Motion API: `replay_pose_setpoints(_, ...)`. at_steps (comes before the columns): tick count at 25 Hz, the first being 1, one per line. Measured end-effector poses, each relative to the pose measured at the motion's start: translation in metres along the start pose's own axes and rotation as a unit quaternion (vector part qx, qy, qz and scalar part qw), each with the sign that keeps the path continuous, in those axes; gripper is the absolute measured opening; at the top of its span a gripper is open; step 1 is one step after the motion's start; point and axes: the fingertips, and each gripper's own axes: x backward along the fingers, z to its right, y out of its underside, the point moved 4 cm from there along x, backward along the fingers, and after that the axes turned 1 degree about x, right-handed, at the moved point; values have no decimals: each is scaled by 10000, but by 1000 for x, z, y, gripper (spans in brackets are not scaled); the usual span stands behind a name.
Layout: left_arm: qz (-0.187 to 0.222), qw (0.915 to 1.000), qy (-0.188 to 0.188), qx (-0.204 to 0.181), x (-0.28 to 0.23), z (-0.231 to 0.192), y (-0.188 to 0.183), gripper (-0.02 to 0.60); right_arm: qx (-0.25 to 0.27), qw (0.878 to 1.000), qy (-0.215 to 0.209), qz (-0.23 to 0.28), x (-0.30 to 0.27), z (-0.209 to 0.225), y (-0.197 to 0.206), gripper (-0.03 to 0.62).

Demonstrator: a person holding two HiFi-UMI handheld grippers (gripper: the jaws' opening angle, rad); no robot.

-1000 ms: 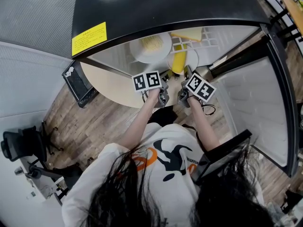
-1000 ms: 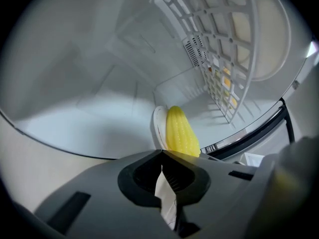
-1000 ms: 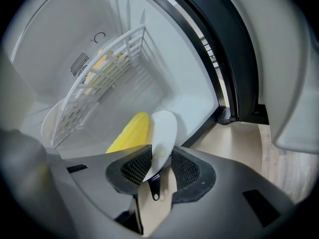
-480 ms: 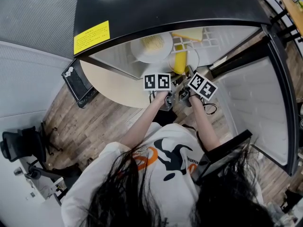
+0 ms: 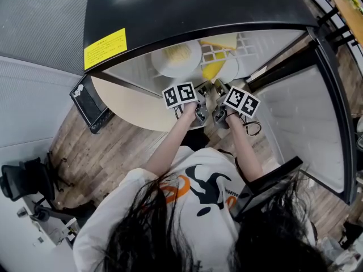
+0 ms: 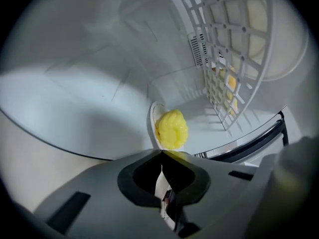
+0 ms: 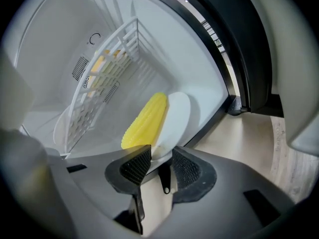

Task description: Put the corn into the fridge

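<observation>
Nearest, in the head view, the person's two arms reach toward 12 o'clock, and the grippers sit side by side at the mouth of the open fridge (image 5: 198, 7).

The left gripper (image 6: 162, 152) has its jaws pressed together at the tips, with nothing clamped between them. The right gripper (image 7: 158, 161), just beside it at 3 o'clock, has its jaws apart and opening. The near rim of a white plate (image 7: 178, 114) sits in the gap between its ribbed pads (image 7: 135, 166), but the pads do not squeeze it.

The plate rests on the fridge's white shelf, just inside the front edge. The corn (image 7: 147, 117) lies on the plate, a yellow cob running from the right gripper's jaws toward 12 o'clock. In the left gripper view it shows end-on, at 12 o'clock from the closed tips.

Beyond the plate, at 1 o'clock in the head view, a white wire rack (image 7: 107, 76) stands further back in the compartment, and something pale yellow shows through its bars. At 10 o'clock from the corn sits a second white plate (image 5: 164, 66) with a pale yellow heap of food (image 5: 178, 51) on it.

The fridge door (image 5: 306, 118) stands open at 3 o'clock. A yellow sticker (image 5: 105, 47) is on the black top at 10 o'clock.
</observation>
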Motion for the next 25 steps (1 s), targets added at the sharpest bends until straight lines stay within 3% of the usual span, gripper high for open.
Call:
replay_pose_setpoints(5, -66, 9999, -84, -1, -9, 0, -8, 11, -148, 9999, -60, -48, -5, 5, -3, 135)
replay_pose_setpoints(7, 1, 9999, -89, 65, -11, 0, -11, 11, 163, 9997, -22, -158, -5, 4, -1, 138)
replay_pose_setpoints(9, 55, 9998, -77, 181, -12, 0, -14, 10, 527, 9980, 99, -324, -4, 4, 3, 210)
replay_pose_setpoints(13, -7, 9998, -121, 155, -13, 1, -15, 11, 656, 9970, 197, -364, 4, 7, 11, 216)
replay_pose_setpoints(18, 75, 9974, -657, -277, -6, 5, -21, 53, 753, 9963, 156, -395, 12, 6, 15, 216)
replay_pose_setpoints(20, 21, 9974, -634, -347, -5, 7, -17, 92, 808, 9959, 135, -382, 16, 4, 16, 216)
replay_pose_setpoints(25, -59, 9960, -603, -651, 0, 14, -4, 98, 1093, 9935, 131, -291, 26, -3, 17, 216)
